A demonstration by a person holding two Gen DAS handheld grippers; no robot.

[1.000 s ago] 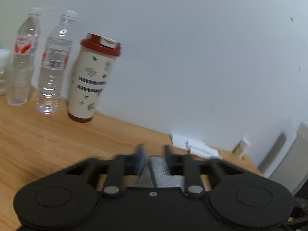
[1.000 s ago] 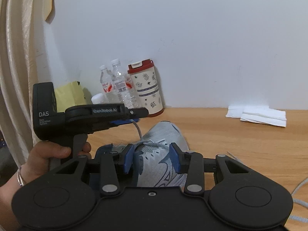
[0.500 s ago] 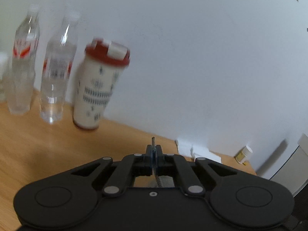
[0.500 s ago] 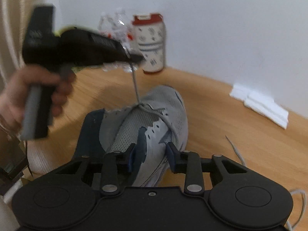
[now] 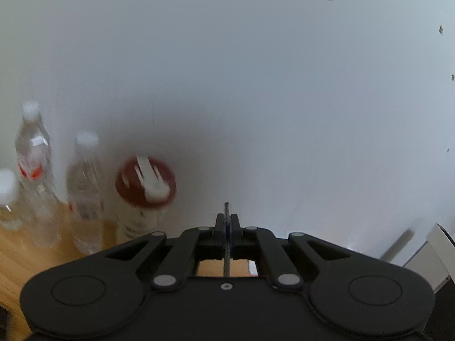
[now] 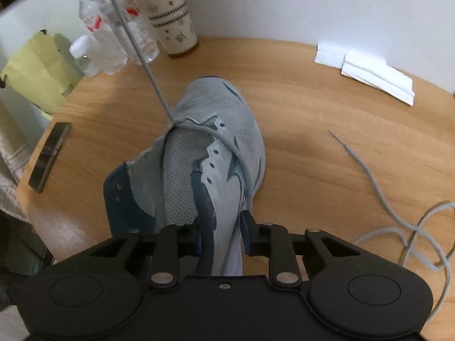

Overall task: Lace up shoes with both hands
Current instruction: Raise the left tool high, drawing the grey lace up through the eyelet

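A round wooden table (image 6: 298, 91) fills most of the right wrist view, with a white wall (image 5: 256, 85) behind it. On the table lies a grey and blue shoe (image 6: 210, 147), toe pointing toward the wall, its tongue and eyelets open to view. The right gripper (image 6: 220, 234) sits at the heel end of the shoe — its jaws are spread on either side of the shoe's right collar, and whether the pads actually press it cannot be told.

At the far left edge of the table stand a cream cup with a red lid (image 6: 167, 14), two clear water bottles (image 6: 113, 37) and a yellow bag (image 6: 39, 71). A dark phone (image 6: 49, 156) lies flat near the left rim, and folded white paper (image 6: 366, 71) lies at the far right.

A grey lace (image 6: 136, 45) rises taut from the front left eyelet of the shoe, slanting up and out of the top of the picture. Its other end lies loose and curled on the table to the right of the shoe.

In the left wrist view the left gripper (image 5: 227, 218) is raised high, facing the wall — its jaws are pressed together on the lace, whose tip pokes out just above them.
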